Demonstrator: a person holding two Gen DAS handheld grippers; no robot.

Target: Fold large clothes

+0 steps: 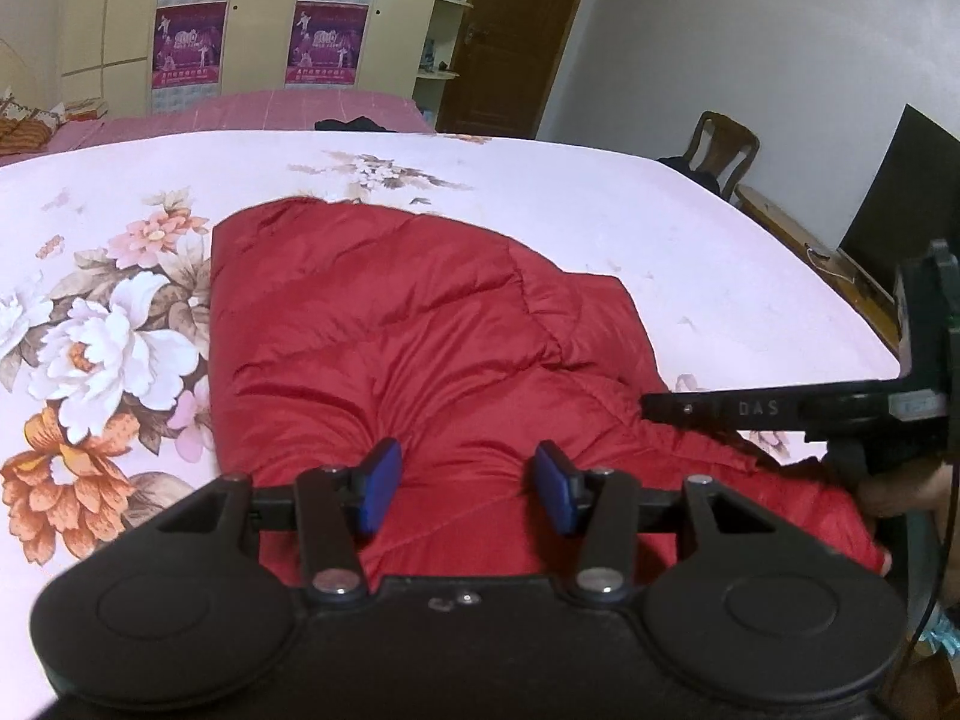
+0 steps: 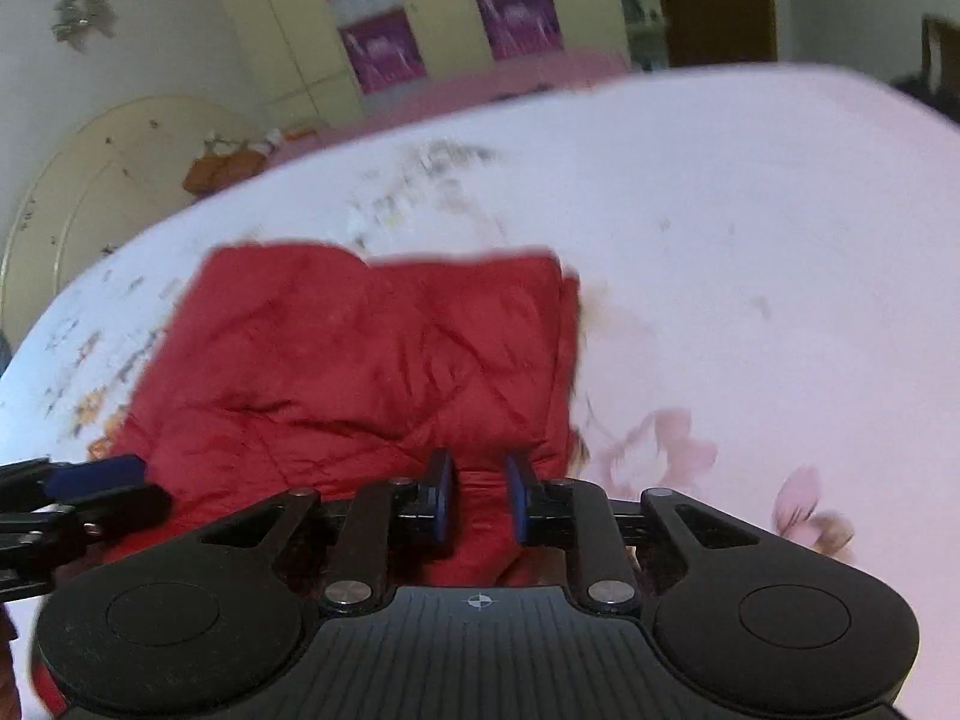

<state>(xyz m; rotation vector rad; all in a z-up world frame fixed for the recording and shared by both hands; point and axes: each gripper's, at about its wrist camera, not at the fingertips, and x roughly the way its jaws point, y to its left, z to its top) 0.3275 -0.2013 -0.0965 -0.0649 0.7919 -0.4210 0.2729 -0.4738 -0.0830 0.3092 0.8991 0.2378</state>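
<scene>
A red quilted puffer jacket (image 1: 420,348) lies folded over on the floral bed sheet (image 1: 600,204). My left gripper (image 1: 468,480) is open, its blue pads pressing down on the jacket's near part. My right gripper (image 2: 478,492) is partly open with a fold of the red jacket (image 2: 360,360) between its blue pads at the jacket's near right corner. The right gripper also shows at the right edge of the left wrist view (image 1: 780,411), over the jacket's edge. The left gripper's blue pad shows at the left of the right wrist view (image 2: 96,474).
The bed's right edge (image 1: 840,312) drops toward a wooden bench, a dark screen (image 1: 900,192) and a chair (image 1: 723,150). A second pink bed (image 1: 270,108), wardrobes with posters and a brown door (image 1: 510,36) stand behind. The right wrist view is motion-blurred.
</scene>
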